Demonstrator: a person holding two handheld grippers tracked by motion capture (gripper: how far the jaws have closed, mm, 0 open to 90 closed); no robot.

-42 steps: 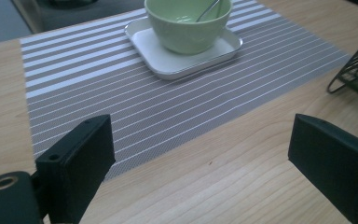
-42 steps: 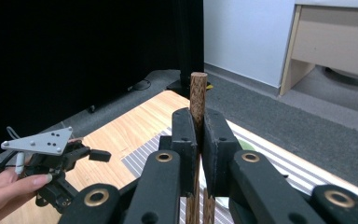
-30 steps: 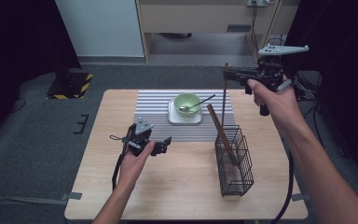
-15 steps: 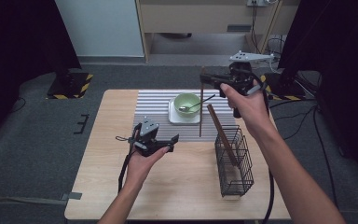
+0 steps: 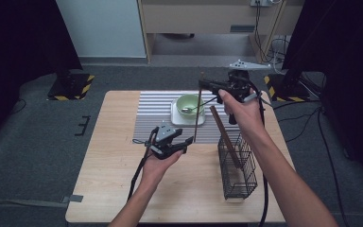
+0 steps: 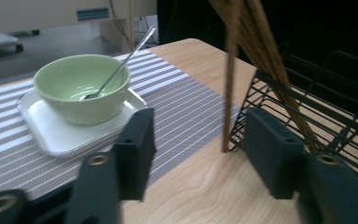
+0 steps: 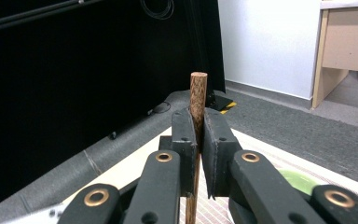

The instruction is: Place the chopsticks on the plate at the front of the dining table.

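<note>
**Now handing a chopstick across, right claw to left**

Now, in the high view my right claw is clamped on the top end of a brown chopstick, which hangs upright over the striped mat, its lower tip close in front of my left claw. A second chopstick leans out of the wire basket at the right of the desk. The green bowl with its spoon sits on a white tray behind. I judge the step to be a handover or a steadying of the stick's lower end.

Next, the left gripper view: the left claw stands half open, its jaws having just been closing, and the chopstick hangs beyond the pads, between them but untouched. Its long axis runs top to bottom, the tip pointing down at the desk beside the basket. My next move calls for easing forward until the stick sits between the pads, then closing squarely on it.

Lastly, the right gripper view: the right claw pinches the chopstick tight, its blunt end poking up past the jaws, axis vertical
</note>
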